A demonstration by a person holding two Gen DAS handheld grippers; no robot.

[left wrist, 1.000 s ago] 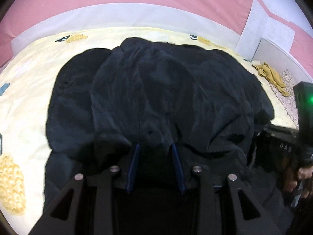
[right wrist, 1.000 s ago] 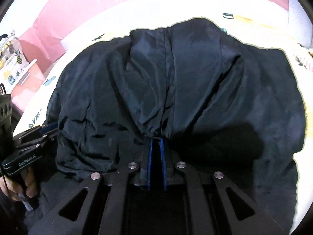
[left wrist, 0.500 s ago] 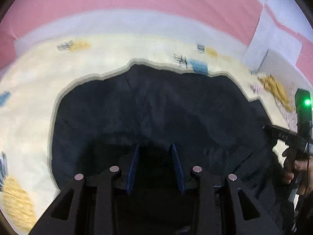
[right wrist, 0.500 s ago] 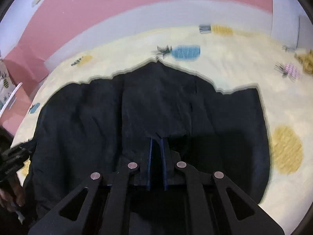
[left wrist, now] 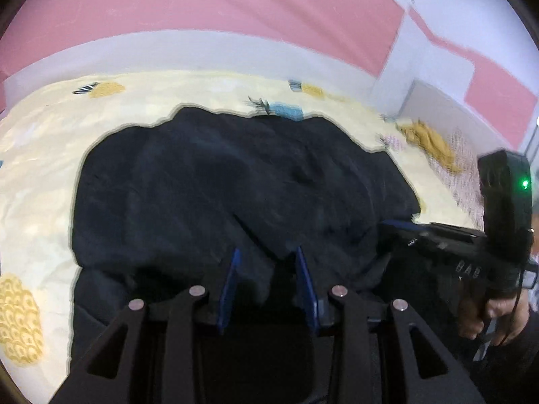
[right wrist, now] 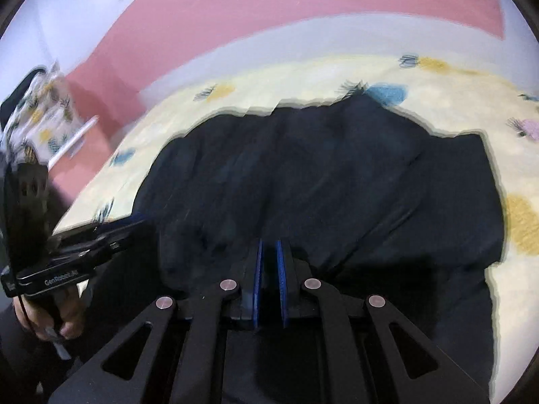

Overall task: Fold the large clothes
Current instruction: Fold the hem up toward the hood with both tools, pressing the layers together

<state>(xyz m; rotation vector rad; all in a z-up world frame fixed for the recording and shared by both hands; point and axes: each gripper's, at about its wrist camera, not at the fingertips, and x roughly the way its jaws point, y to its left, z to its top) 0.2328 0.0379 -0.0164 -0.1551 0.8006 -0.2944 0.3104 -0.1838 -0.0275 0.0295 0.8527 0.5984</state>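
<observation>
Since the earlier frames the dark garment [left wrist: 242,181] no longer rises high in front of both cameras; it now lies lower and flatter on the bed [left wrist: 37,175], and more of the yellow sheet with its pineapple print shows around its far edge. Both views are a little blurred.

Seen from the left wrist, the left tool [left wrist: 267,281] has its two blue pads standing narrow but apart, with a thick fold of the garment's near edge bunched between them, so this tool holds the cloth. The garment spreads away from the tool toward the far side of the bed, and its near part hangs below the tool, off the edge of the bed. To the right of the garment the right tool [left wrist: 401,227] comes in from the side, gripped by the person's right hand [left wrist: 495,316], its tip at the garment's right near edge.

Seen from the right wrist, the right tool [right wrist: 268,274] has its pads almost together, pinching a thin layer of the garment's [right wrist: 320,175] near edge. The garment spreads forward from these pads. To the left of the garment, the left tool [right wrist: 134,224] reaches to the near edge, held by the left hand [right wrist: 50,316].

A mustard-coloured cloth [left wrist: 431,141] lies on the bed beyond the garment's right corner, apart from it.
</observation>
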